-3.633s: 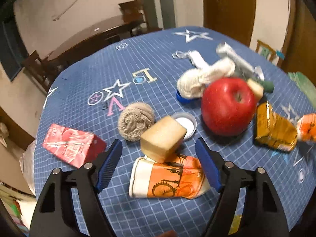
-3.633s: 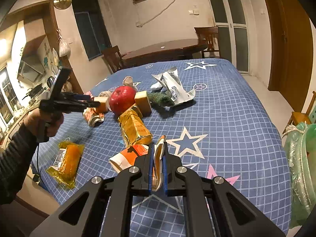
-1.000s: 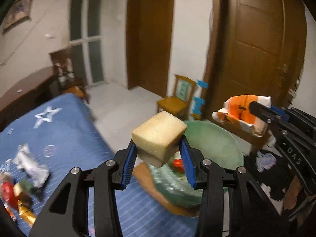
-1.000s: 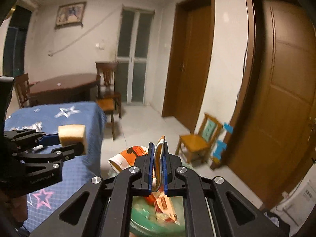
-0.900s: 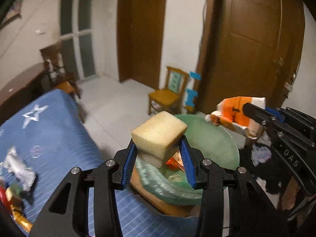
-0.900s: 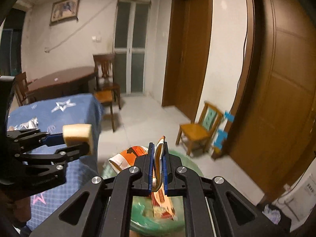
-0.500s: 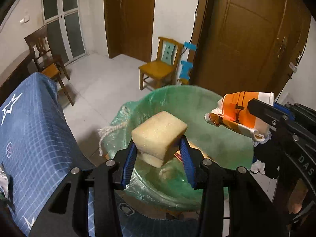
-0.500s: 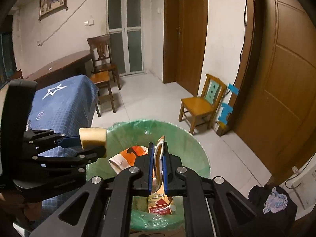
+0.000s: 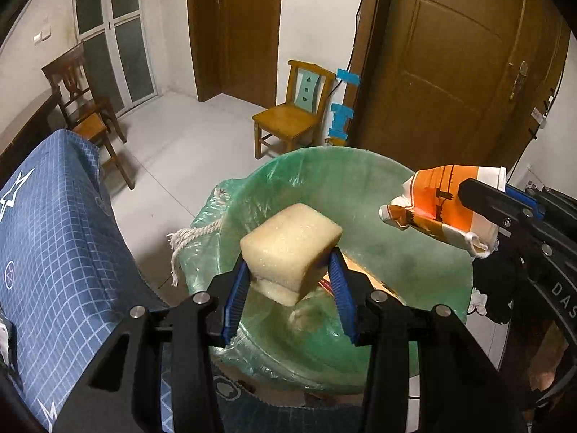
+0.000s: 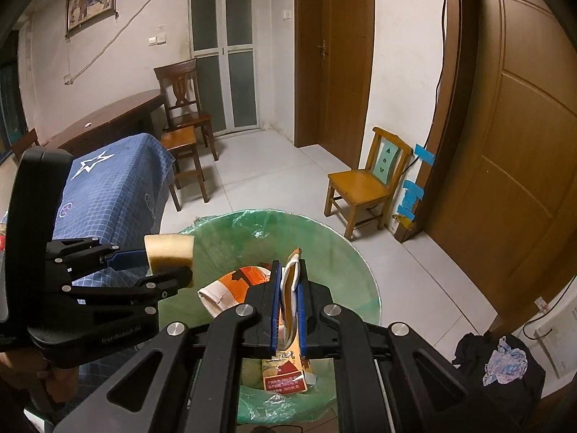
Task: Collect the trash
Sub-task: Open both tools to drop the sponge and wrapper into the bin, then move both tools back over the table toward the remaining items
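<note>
My left gripper [image 9: 290, 288] is shut on a pale yellow sponge block [image 9: 290, 247] and holds it over the near left part of the green-lined bin [image 9: 360, 180]. My right gripper [image 10: 288, 303] is shut on a crushed orange and white paper cup [image 10: 238, 281], held over the bin's opening [image 10: 335, 252]. In the left wrist view the cup [image 9: 443, 202] and right gripper [image 9: 479, 195] show at the right, above the bin. In the right wrist view the left gripper [image 10: 158, 263] with the sponge [image 10: 169, 252] shows at the left. Trash lies at the bin's bottom [image 10: 285, 379].
The blue star-patterned table [image 9: 54, 234] is at the left, right beside the bin. A small wooden chair [image 9: 292, 119] stands behind the bin near a brown door [image 9: 450, 72]. Dark clothes [image 10: 497, 361] lie on the floor at the right.
Both grippers have swung from the table to the bin with their loads. In the last half second they moved slightly further over the bin's opening. Both grips are unchanged.
</note>
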Tool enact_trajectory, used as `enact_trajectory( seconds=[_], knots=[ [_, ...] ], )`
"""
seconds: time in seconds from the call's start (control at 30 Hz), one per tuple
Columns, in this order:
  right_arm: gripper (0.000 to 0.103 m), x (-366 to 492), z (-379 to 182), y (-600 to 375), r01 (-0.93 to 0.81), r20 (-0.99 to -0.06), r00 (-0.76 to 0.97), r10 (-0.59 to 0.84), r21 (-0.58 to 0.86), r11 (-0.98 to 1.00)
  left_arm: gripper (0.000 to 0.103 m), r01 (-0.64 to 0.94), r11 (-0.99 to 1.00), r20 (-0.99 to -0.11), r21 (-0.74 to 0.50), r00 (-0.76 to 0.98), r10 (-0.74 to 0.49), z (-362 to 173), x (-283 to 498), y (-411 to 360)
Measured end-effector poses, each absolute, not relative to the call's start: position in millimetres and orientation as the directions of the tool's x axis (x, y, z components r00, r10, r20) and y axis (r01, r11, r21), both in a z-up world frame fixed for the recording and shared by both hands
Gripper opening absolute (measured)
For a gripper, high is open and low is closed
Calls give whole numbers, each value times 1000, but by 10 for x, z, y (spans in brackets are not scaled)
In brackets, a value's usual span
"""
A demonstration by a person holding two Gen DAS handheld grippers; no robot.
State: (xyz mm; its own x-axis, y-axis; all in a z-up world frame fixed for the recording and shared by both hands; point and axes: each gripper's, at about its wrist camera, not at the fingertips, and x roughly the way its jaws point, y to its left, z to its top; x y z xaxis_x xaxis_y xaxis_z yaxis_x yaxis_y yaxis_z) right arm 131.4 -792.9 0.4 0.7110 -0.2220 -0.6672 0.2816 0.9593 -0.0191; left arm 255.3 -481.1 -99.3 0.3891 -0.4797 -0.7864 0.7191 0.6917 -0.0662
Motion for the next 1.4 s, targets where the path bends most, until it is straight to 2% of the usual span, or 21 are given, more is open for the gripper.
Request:
enact_trajectory(
  seconds=[0.13, 0.17, 0.27, 0.37, 0.73, 0.83, 0.9, 1.1, 1.33, 1.4],
  knots=[
    [9, 1281, -6, -7923, 289, -659, 716, -230, -20, 957, 44, 719, 692, -787, -64, 390, -478, -990, 2543, -4819],
    [11, 1277, -4, -7925, 292, -657, 718, -230, -16, 956, 50, 718, 693, -787, -62, 391, -476, -992, 2545, -4820],
    [37, 1258, 24, -7935, 302, -646, 727, -235, -7, 953, 65, 709, 703, -786, -55, 403, -468, -987, 2556, -4801],
    [38, 1225, 40, -7930, 308, -638, 732, -238, -1, 951, 68, 700, 712, -790, -56, 405, -460, -997, 2584, -4789],
    [41, 1132, 125, -7795, 297, -614, 757, -225, 16, 955, 68, 702, 712, -791, -15, 427, -438, -916, 2515, -4674],
    [51, 1019, 216, -7674, 278, -580, 788, -205, 38, 960, 68, 695, 719, -786, 9, 450, -425, -809, 2504, -4527],
    [61, 946, 298, -7519, 254, -551, 814, -185, 52, 966, 68, 689, 724, -777, 25, 469, -420, -703, 2488, -4383],
    [78, 919, 467, -6858, 119, -498, 864, -71, 65, 991, 68, 644, 762, -722, 60, 555, -413, -211, 2408, -3639],
    [82, 1109, 507, -5933, -75, -497, 863, 91, 53, 996, 68, 566, 823, -664, 45, 633, -399, 290, 2329, -2523],
    [82, 1195, 501, -5669, -126, -508, 851, 134, 50, 991, 68, 521, 851, -653, 60, 666, -362, 346, 2338, -2076]
  ],
)
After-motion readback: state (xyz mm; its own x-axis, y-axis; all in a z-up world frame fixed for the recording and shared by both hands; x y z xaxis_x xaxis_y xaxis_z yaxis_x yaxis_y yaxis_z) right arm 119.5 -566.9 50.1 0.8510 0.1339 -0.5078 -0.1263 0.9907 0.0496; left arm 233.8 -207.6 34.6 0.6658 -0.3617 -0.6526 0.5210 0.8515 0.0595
